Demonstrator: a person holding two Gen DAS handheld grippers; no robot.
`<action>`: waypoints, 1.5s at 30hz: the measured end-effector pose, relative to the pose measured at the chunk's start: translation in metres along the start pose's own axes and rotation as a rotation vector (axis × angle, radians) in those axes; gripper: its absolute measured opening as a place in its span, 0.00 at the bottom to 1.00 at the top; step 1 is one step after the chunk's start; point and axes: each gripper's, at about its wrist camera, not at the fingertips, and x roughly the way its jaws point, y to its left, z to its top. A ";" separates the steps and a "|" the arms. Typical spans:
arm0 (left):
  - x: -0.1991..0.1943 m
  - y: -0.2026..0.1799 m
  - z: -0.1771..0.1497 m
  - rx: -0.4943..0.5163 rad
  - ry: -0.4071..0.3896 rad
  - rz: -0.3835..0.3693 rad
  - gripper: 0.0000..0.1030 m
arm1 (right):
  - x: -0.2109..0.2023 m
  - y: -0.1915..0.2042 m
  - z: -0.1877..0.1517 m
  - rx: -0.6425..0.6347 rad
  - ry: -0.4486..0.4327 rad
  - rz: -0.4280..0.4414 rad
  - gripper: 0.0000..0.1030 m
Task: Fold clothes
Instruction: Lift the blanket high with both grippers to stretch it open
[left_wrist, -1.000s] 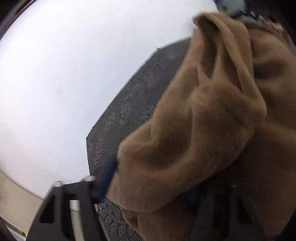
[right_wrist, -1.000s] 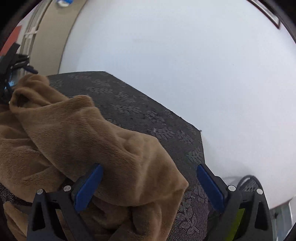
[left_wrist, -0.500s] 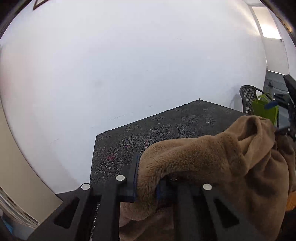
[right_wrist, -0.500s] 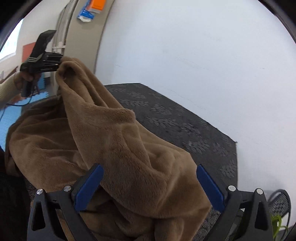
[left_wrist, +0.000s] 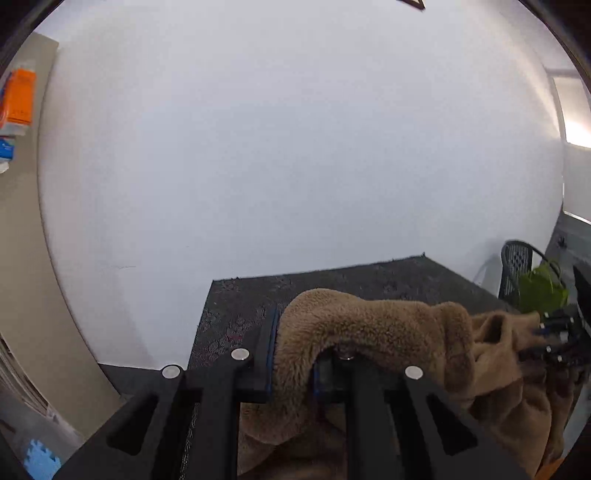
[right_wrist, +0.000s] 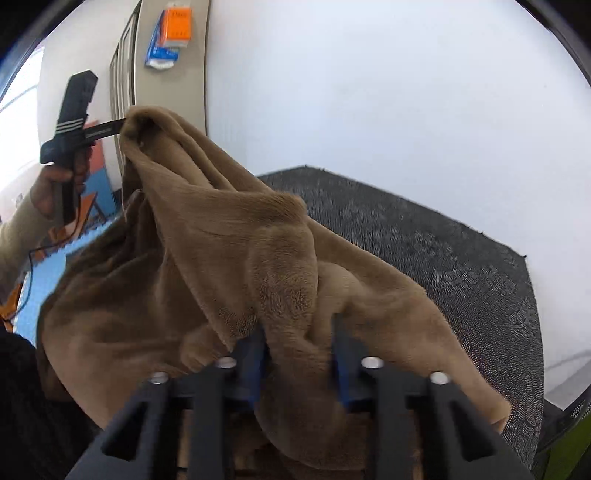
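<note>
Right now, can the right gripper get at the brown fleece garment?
Likely yes: the right gripper is closing with a fold of the brown fleece garment already between its blue pads, nothing in between. The left gripper holds another edge up.

We list: left hand-held gripper (left_wrist: 291, 369), black frame, blue pads, silver screws; right hand-held gripper (right_wrist: 299, 363), same build; our beige sleeve (right_wrist: 18, 229); thin black cable (right_wrist: 27, 269).

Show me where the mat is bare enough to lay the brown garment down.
The dark mat lies bare along its far side by the white wall, out to its far right corner. The near side is crowded: the brown garment bunches there, pinched by the left gripper, with the right gripper closing on another fold.
</note>
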 end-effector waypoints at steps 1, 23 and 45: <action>-0.003 0.001 0.005 -0.013 -0.016 0.005 0.16 | -0.006 0.005 0.002 -0.003 -0.021 -0.021 0.25; -0.100 -0.033 0.112 0.127 -0.371 0.007 0.16 | -0.003 0.058 0.030 -0.200 -0.149 0.110 0.87; -0.182 -0.058 0.147 0.142 -0.613 -0.043 0.19 | -0.228 0.036 0.096 0.073 -0.949 -0.795 0.14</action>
